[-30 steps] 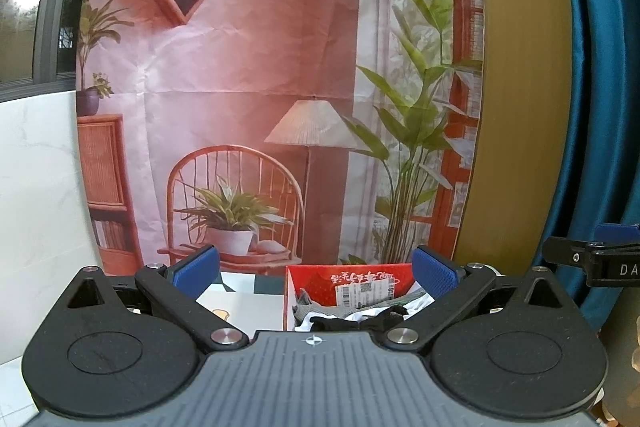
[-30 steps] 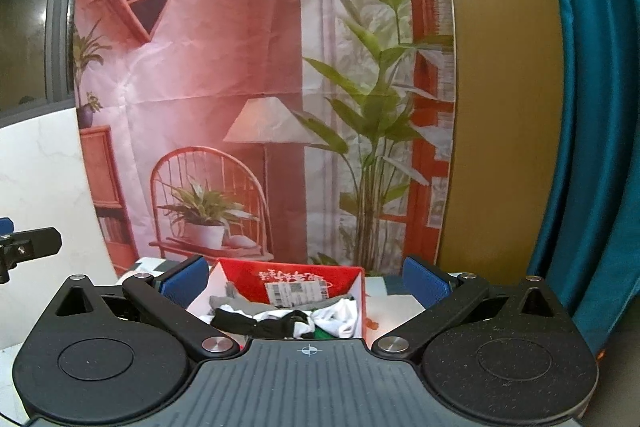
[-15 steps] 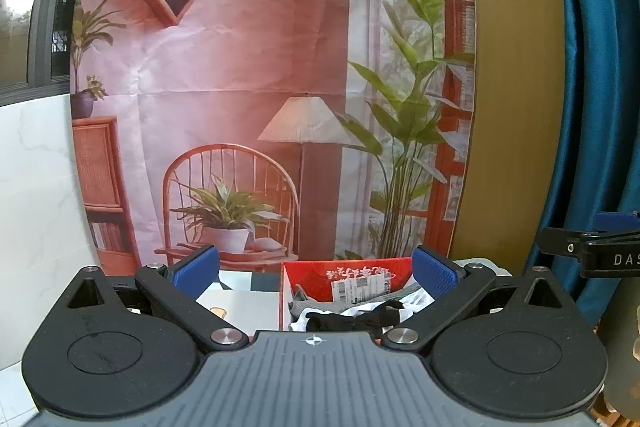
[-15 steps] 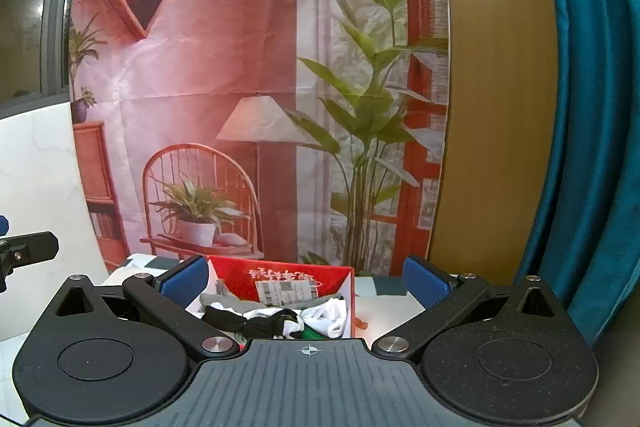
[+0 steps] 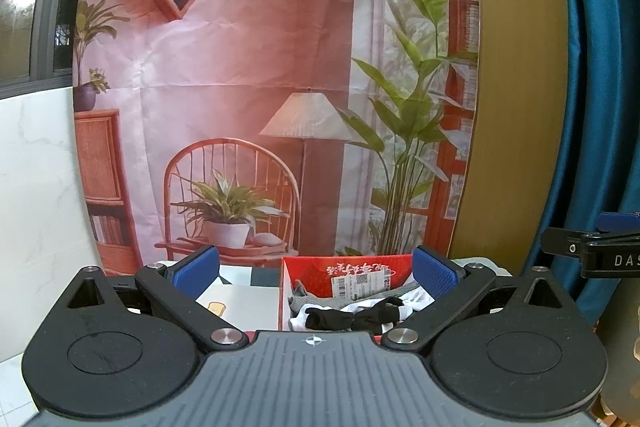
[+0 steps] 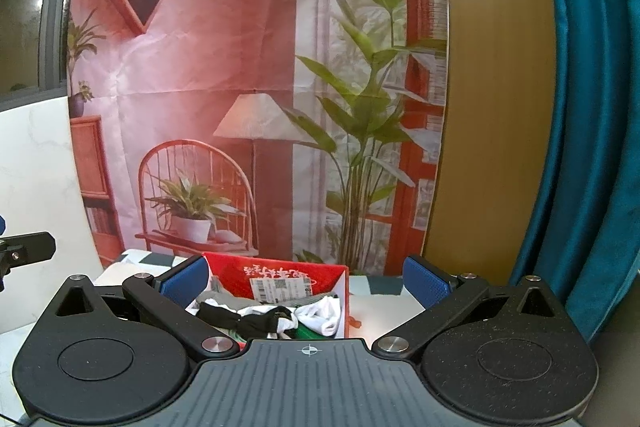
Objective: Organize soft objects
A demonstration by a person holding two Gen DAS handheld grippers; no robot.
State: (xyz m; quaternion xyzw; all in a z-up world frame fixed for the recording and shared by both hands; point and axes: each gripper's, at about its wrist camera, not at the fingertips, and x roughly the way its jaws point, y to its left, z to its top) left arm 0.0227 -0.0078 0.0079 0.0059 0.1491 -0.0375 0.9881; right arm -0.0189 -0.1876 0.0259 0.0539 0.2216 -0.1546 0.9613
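A red cardboard box with a white shipping label stands on the table and holds a heap of soft clothes: a black piece, white pieces and a grey piece. My left gripper is open with nothing between its blue pads, held back from the box, which sits right of its centre. My right gripper is open too, with the box left of its centre. Each gripper's arm tip shows at the edge of the other's view.
A printed backdrop of a room with a chair, a lamp and plants hangs behind the table. A yellow-brown panel and a teal curtain stand at the right. A white card lies left of the box on the checked tablecloth.
Both views have swung a little to the right, so the box has slid left in both frames. Both grippers stay open and empty.
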